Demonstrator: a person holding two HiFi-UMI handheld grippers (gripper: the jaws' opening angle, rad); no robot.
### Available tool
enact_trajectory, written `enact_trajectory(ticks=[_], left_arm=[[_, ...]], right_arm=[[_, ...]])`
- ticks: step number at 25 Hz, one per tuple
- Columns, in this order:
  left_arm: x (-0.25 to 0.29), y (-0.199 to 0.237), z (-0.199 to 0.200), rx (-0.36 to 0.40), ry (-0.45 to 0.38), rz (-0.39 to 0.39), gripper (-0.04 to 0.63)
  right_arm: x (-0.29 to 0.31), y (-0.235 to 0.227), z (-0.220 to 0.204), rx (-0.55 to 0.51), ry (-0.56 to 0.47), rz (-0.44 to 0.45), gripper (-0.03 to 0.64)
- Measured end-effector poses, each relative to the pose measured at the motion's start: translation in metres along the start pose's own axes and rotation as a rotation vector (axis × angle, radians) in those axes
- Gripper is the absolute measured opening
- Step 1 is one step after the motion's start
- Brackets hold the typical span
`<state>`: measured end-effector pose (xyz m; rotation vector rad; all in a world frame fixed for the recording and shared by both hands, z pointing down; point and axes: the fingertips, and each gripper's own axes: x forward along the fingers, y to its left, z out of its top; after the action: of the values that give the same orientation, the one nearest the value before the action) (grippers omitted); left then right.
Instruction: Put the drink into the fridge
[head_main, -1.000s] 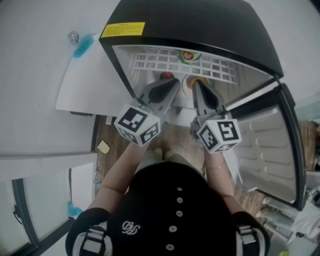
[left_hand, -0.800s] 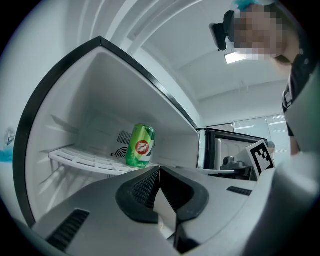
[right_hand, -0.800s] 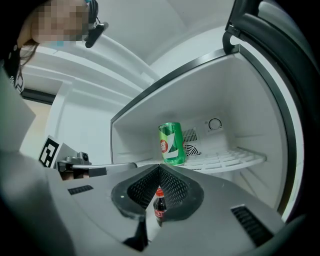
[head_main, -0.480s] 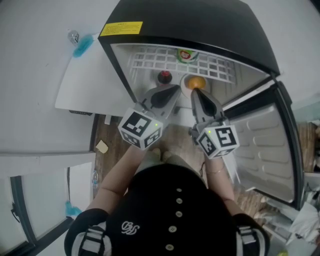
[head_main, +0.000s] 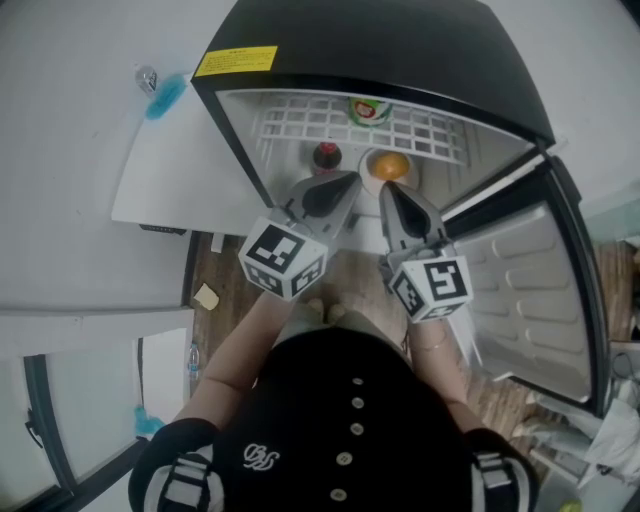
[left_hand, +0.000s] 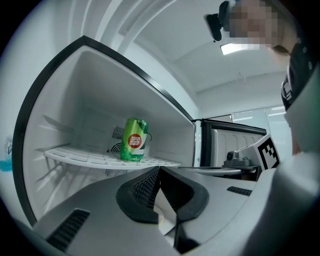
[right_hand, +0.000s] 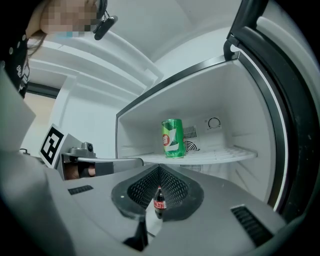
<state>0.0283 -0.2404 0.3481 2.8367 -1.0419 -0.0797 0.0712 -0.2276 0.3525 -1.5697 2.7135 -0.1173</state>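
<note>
— What writing is carried on the fridge (head_main: 400, 40)?

— A yellow sticker (head_main: 243, 61) is fixed to the front edge of its black top; dark print is borne on it, but it is too small to be read; no other lettering is seen on the cabinet.

— Where is the drink found?

— A small cola bottle (head_main: 326, 155) is stood upright in the lower compartment, under the white wire shelf (head_main: 300, 120); a red cap, dark contents and a red label with white lettering are shown, though the lettering cannot be made out; an orange round thing (head_main: 392, 166) is set just beside it.

— Is anything placed on the shelf?

— A green can (right_hand: 172, 138) is stood upright near the back wall, in front of a vent grille (right_hand: 190, 132); a red round emblem and a white swoosh are printed on it; the brand name cannot be read; a round dial (right_hand: 214, 123) is mounted on the wall nearby.

— How are the tools held?

— The left gripper (left_hand: 160, 168) is seen with its jaws brought together on nothing; the right gripper (right_hand: 159, 168) is likewise closed and empty, the bottle being glimpsed far off through the slit under its tips; both are held level at the fridge mouth, apart from the bottle; the door (head_main: 540, 290) is swung open at the right.
</note>
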Motion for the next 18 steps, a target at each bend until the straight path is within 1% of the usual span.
enact_trajectory(ticks=[5,11,18], left_arm=[[0.0001,-0.0056,-0.0029,-0.002,0.005,-0.013,0.006],[-0.0037,0.0003,-0.0053,-0.038,-0.002,-0.007,0.006],[-0.0033,0.0018,-0.0064,-0.042,0.001,0.001,0.006]], right_arm=[[-0.0017,-0.0016,0.0000,0.006,-0.007,-0.009,0.008],[0.0006,0.0032,-0.0013,0.002,0.007,-0.007,0.008],[0.0059,0.0065,0.0051,-0.013,0.000,0.002,0.008]])
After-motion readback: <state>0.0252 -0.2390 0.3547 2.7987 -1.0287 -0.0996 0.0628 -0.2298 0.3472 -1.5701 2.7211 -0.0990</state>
